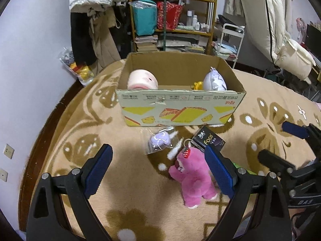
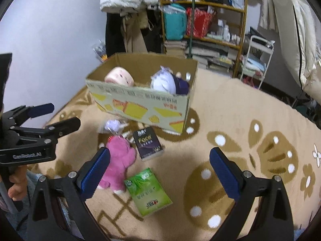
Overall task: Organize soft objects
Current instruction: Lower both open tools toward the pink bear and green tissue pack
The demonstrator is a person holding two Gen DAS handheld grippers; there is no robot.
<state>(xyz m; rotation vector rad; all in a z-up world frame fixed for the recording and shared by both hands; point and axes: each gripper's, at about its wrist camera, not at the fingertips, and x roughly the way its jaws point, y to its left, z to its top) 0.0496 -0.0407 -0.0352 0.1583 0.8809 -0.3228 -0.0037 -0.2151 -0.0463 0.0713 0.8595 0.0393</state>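
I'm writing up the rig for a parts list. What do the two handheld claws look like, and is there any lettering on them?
Both match: the left claw and right claw have black frames with triangular cut-outs and silver rivets. Their fingers carry ribbed blue pads. White lettering runs along each body: "GenRobot.AI" on the left one, seen from the right wrist view; only "DAS" is readable on the right one.

My left wrist camera looks steeply down past its gripper (image 1: 158, 156) at the open brown cardboard box (image 1: 180, 108) straight ahead. My right one, just beside it, faces that box (image 2: 140, 104) ahead-left; both share the pink plush bear (image 1: 192, 180) (image 2: 118, 160).
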